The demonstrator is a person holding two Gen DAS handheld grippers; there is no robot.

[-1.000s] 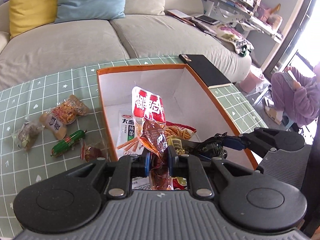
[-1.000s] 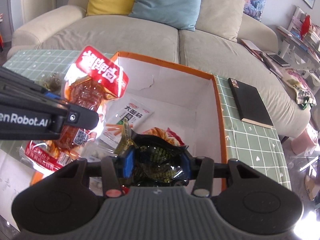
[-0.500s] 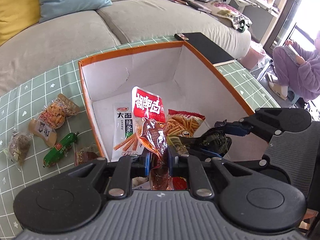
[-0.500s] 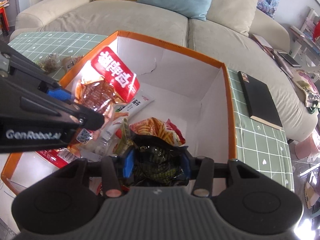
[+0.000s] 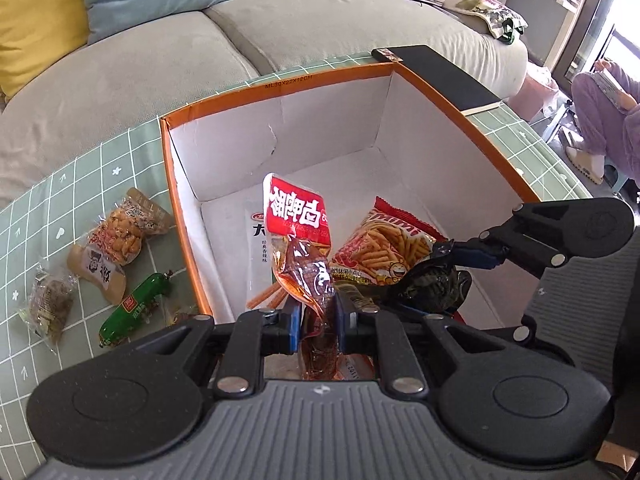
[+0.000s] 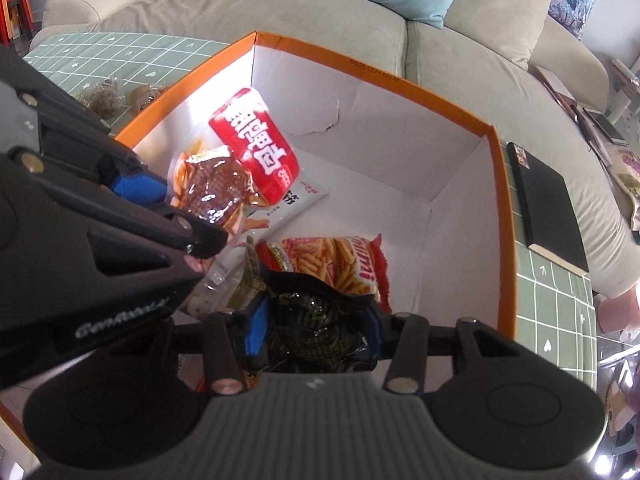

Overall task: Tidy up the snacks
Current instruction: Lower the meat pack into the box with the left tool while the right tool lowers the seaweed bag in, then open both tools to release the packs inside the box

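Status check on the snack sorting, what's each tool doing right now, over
Left tool shut on red-topped meat packet, over orange box. Right tool shut on dark crinkly packet, inside the box. Chip bag right beneath; loose snacks wait on table.

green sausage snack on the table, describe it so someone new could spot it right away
Start at the orange-rimmed box on the green grid tablecloth. Left of its near corner lies a cluster of small packets. The green sausage snack is the nearest: a glossy green tube with a small red label, while its neighbours are tan or clear.

Box far half bare; fries bag, white packet crowd near floor.
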